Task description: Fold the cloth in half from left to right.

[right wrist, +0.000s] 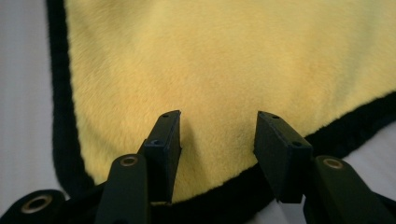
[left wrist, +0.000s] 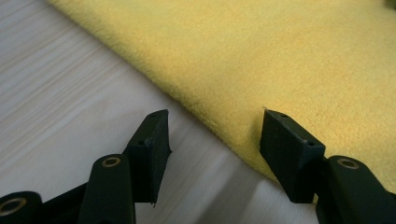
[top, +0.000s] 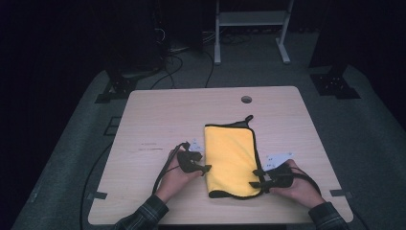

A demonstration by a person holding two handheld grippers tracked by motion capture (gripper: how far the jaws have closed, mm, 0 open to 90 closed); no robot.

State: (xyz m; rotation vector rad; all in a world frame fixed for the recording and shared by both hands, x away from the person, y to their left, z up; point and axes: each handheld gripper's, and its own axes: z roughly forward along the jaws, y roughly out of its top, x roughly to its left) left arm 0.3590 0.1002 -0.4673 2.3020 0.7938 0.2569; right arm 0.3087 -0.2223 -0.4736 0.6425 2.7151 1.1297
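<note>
1. Desk (top: pixel 158 115): pale wood-grain top with rounded corners; a round cable hole (top: pixel 246 99) near its far edge; faint print left of centre; tape tabs at the near left and near right edges.
2. Room: dark. Grey floor (top: pixel 373 143) around the desk; a white frame (top: pixel 251 19) stands beyond the far edge; black cables (top: pixel 174 62) trail on the floor at far left; black stand feet at both far sides.
3. Cloth (top: pixel 230 158): yellow, black-trimmed, folded to a long rectangle and lying flat at the middle of the desk, long side running away from the person; a black loop (top: pixel 248 118) at its far right corner.
4. Left tongs (top: pixel 203 168): held in the left hand (top: pixel 174 179), at the cloth's left folded edge, near end. In the left gripper view the jaws stand well apart and straddle that edge (left wrist: pixel 219 126), one over bare desk, the other over the cloth; nothing is held.
5. Right tongs (top: pixel 257 178): held in the right hand (top: pixel 299 187), at the cloth's near right corner. In the right gripper view the jaws stand apart over the yellow pile just inside the black trim (right wrist: pixel 233 196); nothing is clamped between them.
6. Paper slips: a small white one (top: pixel 277 157) just right of the cloth, another (top: pixel 195 143) just left of it.
7. Sleeves (top: pixel 143 215): dark plaid, entering from the near edge.
</note>
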